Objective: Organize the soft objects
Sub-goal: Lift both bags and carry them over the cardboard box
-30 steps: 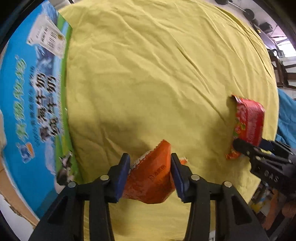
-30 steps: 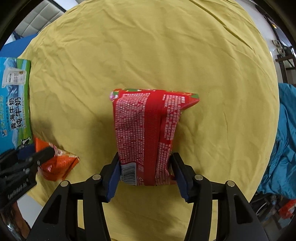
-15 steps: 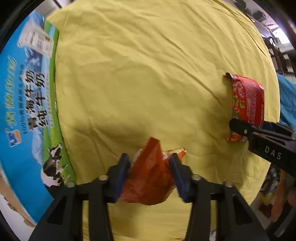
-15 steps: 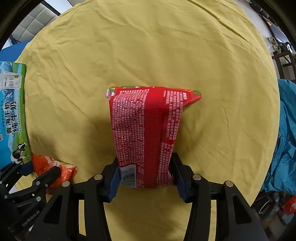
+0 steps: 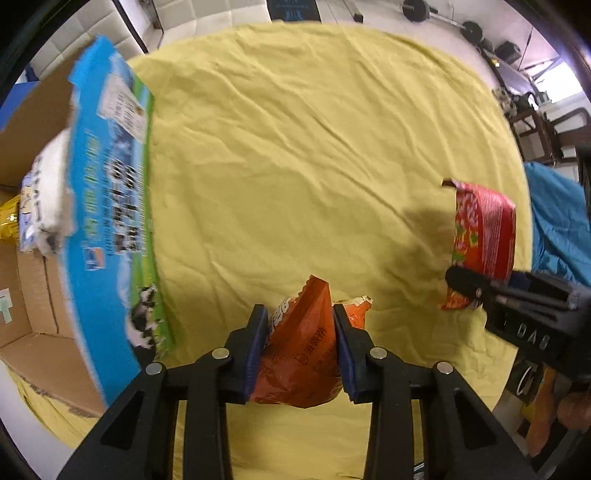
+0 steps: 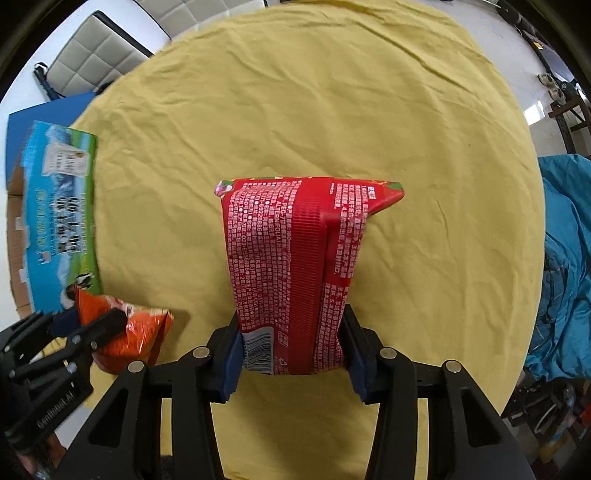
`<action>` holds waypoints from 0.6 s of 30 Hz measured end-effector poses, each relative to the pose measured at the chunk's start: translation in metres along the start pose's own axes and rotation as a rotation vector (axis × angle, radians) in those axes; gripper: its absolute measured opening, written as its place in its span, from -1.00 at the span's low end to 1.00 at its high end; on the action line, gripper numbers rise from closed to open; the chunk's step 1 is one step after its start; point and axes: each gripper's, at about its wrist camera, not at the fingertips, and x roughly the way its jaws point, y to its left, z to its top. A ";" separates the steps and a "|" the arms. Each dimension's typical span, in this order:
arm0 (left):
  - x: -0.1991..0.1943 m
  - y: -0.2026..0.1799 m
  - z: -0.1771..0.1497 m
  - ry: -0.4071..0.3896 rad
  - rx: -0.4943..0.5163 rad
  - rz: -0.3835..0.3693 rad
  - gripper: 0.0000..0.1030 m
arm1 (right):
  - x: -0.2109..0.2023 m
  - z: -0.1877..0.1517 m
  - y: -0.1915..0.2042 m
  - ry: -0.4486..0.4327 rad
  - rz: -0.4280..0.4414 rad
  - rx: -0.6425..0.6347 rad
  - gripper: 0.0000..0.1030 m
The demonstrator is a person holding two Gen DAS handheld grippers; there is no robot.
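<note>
My left gripper (image 5: 298,341) is shut on an orange snack bag (image 5: 301,354) and holds it above the yellow cloth (image 5: 314,147), next to the open milk carton box (image 5: 110,221) on the left. The bag also shows in the right wrist view (image 6: 129,332). My right gripper (image 6: 291,347) is shut on a red snack bag (image 6: 291,266), held above the cloth; it also shows in the left wrist view (image 5: 480,236). A white soft pack (image 5: 48,195) lies inside the box.
The round table under the yellow cloth (image 6: 332,92) fills both views. A grey chair (image 6: 96,55) stands at the far left edge. A blue cloth (image 6: 565,266) lies off the table's right side. Weights and furniture (image 5: 469,29) stand beyond the table.
Both grippers have lifted with their bags. The left gripper has pulled back and up, so the box's open inside and the white pack have come into view.
</note>
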 end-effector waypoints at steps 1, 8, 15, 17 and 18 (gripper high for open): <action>-0.003 0.010 0.003 -0.016 -0.003 0.002 -0.38 | -0.005 -0.003 0.002 -0.009 0.003 -0.003 -0.05; -0.056 0.015 0.007 -0.210 -0.009 0.033 -0.38 | -0.055 -0.012 0.032 -0.074 0.037 -0.035 -0.06; -0.101 0.038 0.007 -0.308 -0.008 -0.009 -0.38 | -0.097 -0.019 0.073 -0.139 0.051 -0.081 -0.06; -0.113 0.046 0.005 -0.333 0.006 -0.020 -0.38 | -0.112 -0.024 0.084 -0.157 0.047 -0.087 -0.06; -0.118 0.050 0.004 -0.344 0.011 -0.026 -0.38 | -0.117 -0.027 0.095 -0.169 0.044 -0.084 -0.06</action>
